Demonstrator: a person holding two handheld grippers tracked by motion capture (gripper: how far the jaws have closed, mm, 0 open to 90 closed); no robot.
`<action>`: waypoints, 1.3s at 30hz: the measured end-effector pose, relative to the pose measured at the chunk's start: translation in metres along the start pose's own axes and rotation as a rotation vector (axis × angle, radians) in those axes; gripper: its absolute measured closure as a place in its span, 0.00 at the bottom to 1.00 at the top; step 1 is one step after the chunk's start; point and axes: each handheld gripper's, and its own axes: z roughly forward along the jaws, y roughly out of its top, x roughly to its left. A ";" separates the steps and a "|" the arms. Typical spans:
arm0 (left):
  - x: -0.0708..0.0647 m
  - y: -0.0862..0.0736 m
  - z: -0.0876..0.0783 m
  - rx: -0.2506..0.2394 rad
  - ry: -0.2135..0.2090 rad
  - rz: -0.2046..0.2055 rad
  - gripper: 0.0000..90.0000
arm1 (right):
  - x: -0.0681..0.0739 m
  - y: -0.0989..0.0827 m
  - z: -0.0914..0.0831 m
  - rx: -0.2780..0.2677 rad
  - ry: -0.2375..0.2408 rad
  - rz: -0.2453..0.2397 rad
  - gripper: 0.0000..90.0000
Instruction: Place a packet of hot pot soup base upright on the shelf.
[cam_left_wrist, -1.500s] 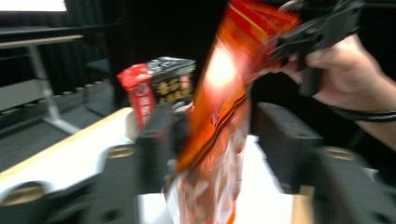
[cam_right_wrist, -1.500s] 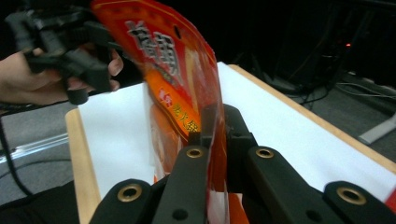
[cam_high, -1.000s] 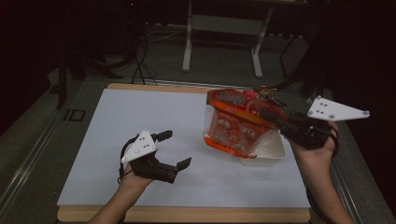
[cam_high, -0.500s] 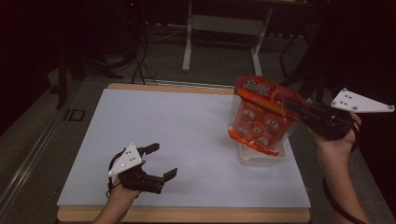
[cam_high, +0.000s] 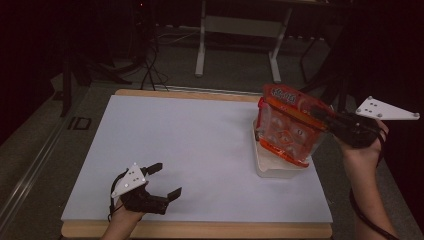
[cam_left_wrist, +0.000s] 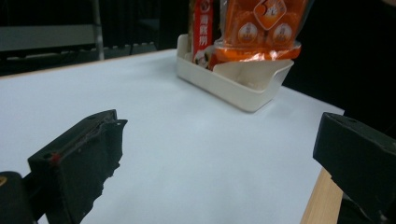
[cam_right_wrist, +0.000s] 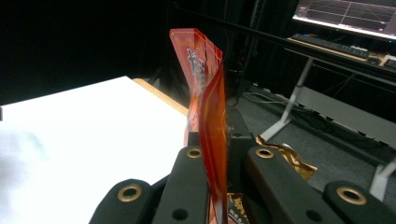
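Since the earlier frame, left gripper (cam_high: 160, 181) has sunk to lower left, jaws apart, empty; orange snack bag (cam_high: 289, 125) has swung right, tilted over cream tray (cam_high: 272, 167) at right. Left gripper view: bag (cam_left_wrist: 261, 25) upper centre above tray (cam_left_wrist: 243, 84). Right gripper view: right gripper (cam_right_wrist: 217, 161) clamped on bag's edge (cam_right_wrist: 205, 93), centre.
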 end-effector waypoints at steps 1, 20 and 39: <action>0.000 -0.002 0.000 0.000 0.003 -0.007 0.02 | -0.002 -0.002 0.002 0.008 0.004 0.009 1.00; 0.004 -0.010 0.000 -0.001 0.017 -0.030 0.02 | -0.004 -0.017 0.025 0.065 0.037 0.034 1.00; 0.006 -0.015 0.003 0.007 0.018 -0.031 0.02 | -0.001 -0.044 0.043 0.079 0.076 0.118 1.00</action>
